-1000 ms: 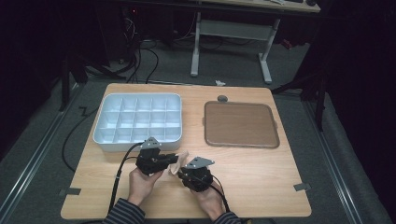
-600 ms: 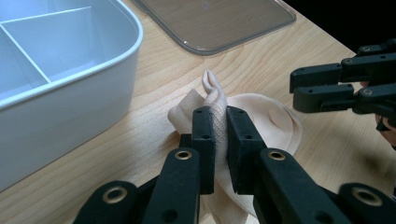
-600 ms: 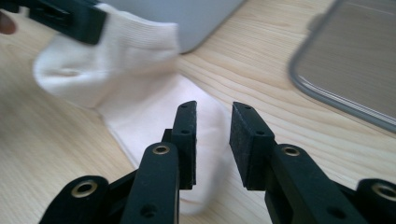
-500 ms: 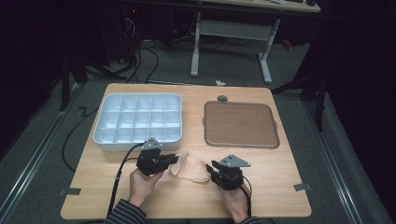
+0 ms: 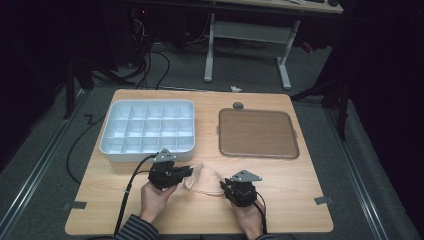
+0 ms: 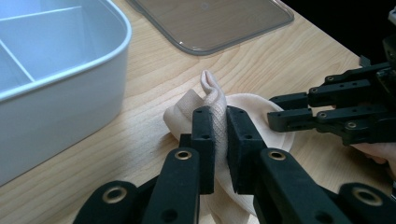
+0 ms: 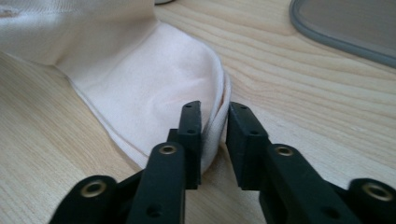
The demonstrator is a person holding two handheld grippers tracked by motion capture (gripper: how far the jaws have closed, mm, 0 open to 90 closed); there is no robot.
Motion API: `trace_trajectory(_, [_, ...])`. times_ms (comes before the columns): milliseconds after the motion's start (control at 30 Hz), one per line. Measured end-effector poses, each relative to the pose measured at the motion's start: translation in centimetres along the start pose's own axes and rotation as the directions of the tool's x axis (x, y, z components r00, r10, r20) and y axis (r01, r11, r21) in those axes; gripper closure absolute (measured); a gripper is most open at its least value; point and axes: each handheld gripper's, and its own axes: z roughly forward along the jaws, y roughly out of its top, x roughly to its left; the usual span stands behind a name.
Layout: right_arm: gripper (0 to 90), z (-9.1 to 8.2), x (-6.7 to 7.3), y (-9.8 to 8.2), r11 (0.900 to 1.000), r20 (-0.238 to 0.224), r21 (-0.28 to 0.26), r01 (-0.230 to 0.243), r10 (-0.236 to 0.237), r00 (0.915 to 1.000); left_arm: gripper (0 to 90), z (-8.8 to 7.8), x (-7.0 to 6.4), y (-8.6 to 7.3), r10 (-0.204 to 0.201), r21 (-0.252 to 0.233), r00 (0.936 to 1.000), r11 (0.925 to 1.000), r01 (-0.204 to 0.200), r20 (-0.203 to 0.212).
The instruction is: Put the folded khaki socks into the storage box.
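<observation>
Now spreading a pale peach knitted cloth (image 5: 202, 181) on the light wooden counter (image 5: 290, 190), just in front of a white plastic compartment box (image 5: 115, 150). Clenched on the bunched end with the left gripper (image 6: 220, 126); just been closing the right gripper (image 7: 212, 116) around the rounded hem, pads not yet pinching. Best to bite both layers squarely, then pull level without dragging. Seeing nothing in the box's compartments, nor on the flat brown tray (image 5: 258, 156) alongside.
</observation>
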Motion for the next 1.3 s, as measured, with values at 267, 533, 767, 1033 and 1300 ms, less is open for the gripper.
trace_trajectory(267, [84.2,0.7,0.0,0.3,0.999,0.021,0.013,0.033,-0.033,0.9992,82.5,0.4,-0.3,0.0,0.031,0.006,0.9995,0.9995,-0.031,-0.009])
trace_trajectory(533, [85.0,1.3,0.0,1.0,0.999,-0.003,0.026,0.046,-0.046,0.9989,82.4,0.6,-0.3,0.2,0.024,0.003,0.9997,0.9997,-0.024,-0.003])
trace_trajectory(767, [85.1,1.7,0.0,1.1,0.999,-0.027,0.017,0.041,-0.041,0.9988,82.3,0.9,-0.2,0.3,0.017,0.013,0.9998,0.9998,-0.017,-0.007])
trace_trajectory(1033, [85.0,1.8,-0.1,1.0,0.999,-0.040,0.006,0.040,-0.039,0.9984,82.2,1.9,-0.5,0.4,0.014,0.021,0.9999,0.9997,-0.014,-0.002])
trace_trajectory(1300, [84.9,1.8,-0.2,1.0,0.999,-0.046,0.002,0.032,-0.032,0.9984,81.9,2.6,-0.9,0.6,0.023,0.029,0.9997,0.9993,-0.023,0.002])
